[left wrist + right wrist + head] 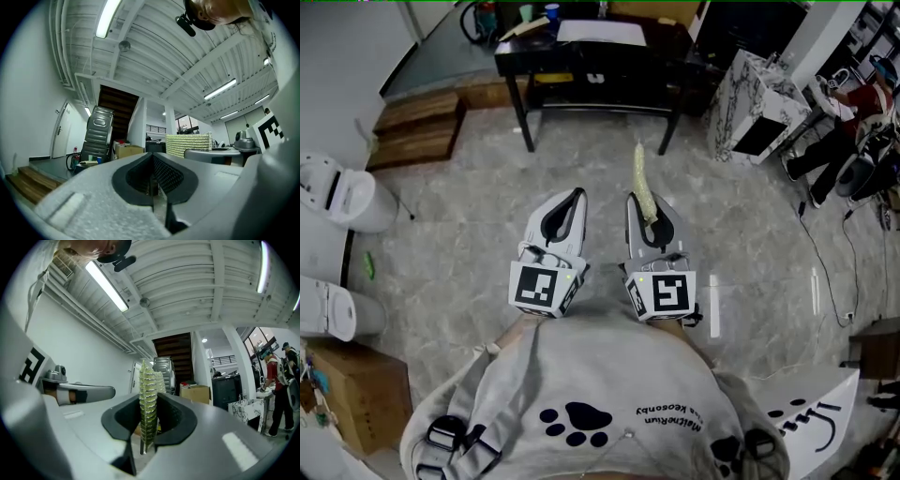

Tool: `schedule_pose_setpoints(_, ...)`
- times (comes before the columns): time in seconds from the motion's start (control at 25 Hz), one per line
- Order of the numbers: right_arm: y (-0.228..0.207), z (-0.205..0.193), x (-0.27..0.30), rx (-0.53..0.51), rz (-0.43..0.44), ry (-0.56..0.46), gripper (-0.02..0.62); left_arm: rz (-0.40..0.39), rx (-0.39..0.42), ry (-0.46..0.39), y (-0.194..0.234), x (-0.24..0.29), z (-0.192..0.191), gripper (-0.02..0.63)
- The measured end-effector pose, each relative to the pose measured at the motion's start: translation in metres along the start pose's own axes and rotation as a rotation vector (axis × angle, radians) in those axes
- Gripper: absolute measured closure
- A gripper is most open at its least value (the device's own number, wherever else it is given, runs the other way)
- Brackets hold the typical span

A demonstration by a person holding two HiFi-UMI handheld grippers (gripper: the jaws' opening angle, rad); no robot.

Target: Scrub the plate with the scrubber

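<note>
Spreading under everything is the grey marbled stone floor (450,234), with one black worktop (581,52) standing at its far side. A person in a pale grey hooded top (581,375) holds two claws side by side above the floor, well short of that worktop, each carrying one cube with square markers.

Left claw (573,195): its own view shows the jaws (152,173) pressed together with nothing between them.

Right claw (647,217): its jaws are clamped on the near end of the single yellow-green woven scrubber pad (642,178). That thin pad stands on edge between the black pads (147,394). Its long axis runs straight out ahead of the claw, away from the person, with the free end pointing toward the black worktop and leaning slightly leftward.
</note>
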State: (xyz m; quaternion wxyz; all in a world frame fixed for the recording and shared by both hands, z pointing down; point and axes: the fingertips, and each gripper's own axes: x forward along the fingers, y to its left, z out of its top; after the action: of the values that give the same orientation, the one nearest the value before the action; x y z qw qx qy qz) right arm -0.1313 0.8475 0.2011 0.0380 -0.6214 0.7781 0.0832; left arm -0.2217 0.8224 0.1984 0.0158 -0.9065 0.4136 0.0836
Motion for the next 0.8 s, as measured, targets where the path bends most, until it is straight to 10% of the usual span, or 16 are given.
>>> schedule_pose_setpoints(0.8, -0.105, -0.047, 0.186, 0.004, 0.121, 0.034, 0.52, 0.075, -0.013, 0.006, 0.076, 0.188, -0.031, 0.606)
